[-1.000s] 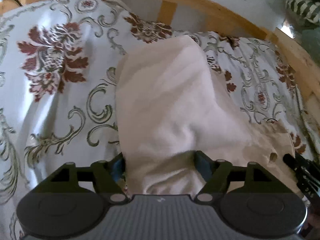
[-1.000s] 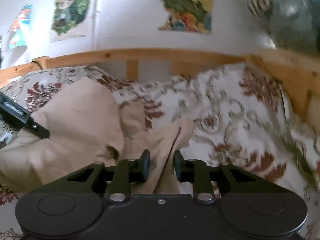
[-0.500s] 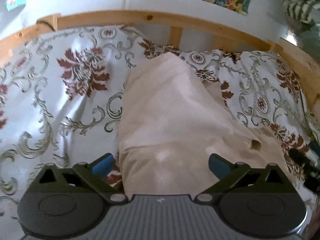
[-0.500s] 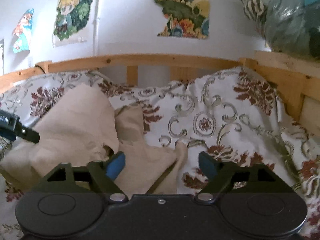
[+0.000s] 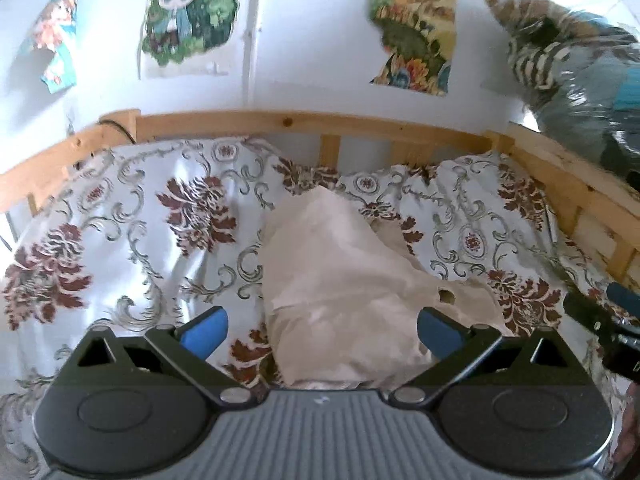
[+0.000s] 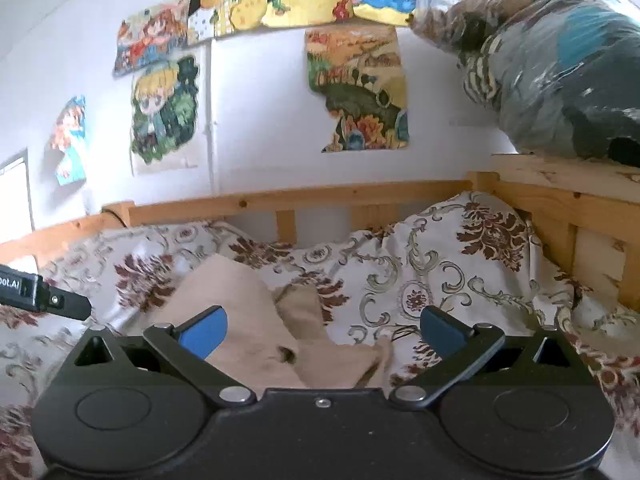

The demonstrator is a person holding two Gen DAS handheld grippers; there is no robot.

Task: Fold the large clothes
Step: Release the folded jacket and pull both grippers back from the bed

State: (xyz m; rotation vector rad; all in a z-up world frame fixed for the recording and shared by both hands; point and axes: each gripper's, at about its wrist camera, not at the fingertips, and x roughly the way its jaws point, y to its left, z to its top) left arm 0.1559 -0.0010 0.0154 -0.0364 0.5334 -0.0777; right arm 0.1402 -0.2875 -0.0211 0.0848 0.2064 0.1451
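Bed frame (image 5: 360, 124): wooden rails around a floral bedspread (image 5: 120, 240), which carries the garment.
Garment (image 5: 340, 288): beige, folded into a long heap at mid-bed, touching neither gripper.
Left gripper (image 5: 320, 326): jaws wide apart, empty, tilted down over the garment's near end.
Right gripper (image 6: 322, 330): jaws opening, nothing between them, nearly level, above the garment's right edge (image 6: 340, 360).

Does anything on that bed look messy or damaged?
Yes. The beige garment lies bunched in an uneven heap on the flowered bedspread, not neatly folded. A small dark hole or buttonhole shows near its right edge; I cannot tell which. A wall poster has ragged edges.
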